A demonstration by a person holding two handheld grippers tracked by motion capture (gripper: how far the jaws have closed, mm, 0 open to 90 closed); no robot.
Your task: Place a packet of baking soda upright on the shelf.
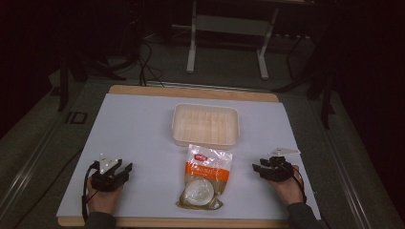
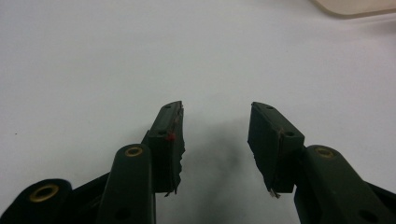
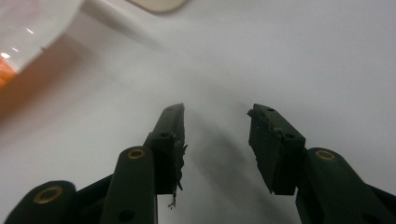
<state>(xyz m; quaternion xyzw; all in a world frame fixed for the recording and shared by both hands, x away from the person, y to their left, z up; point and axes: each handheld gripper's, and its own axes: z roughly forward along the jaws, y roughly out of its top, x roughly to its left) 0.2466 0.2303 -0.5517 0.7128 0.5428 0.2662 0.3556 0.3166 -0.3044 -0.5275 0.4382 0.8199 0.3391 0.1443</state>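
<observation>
**Nothing moved yet: bag on the mat, tray bare**

Evidently the work has not begun. At left, the left gripper [image 1: 111, 174] rests on the white table mat [image 1: 138, 143], jaws apart, gripping nothing. Between the hands lies the clear plastic bag with orange label [image 1: 204, 177], just before the cream rectangular plastic tray [image 1: 206, 125]. The right gripper [image 1: 271, 168] likewise stands open-jawed. Grasping and placing remain, I judge.
</observation>
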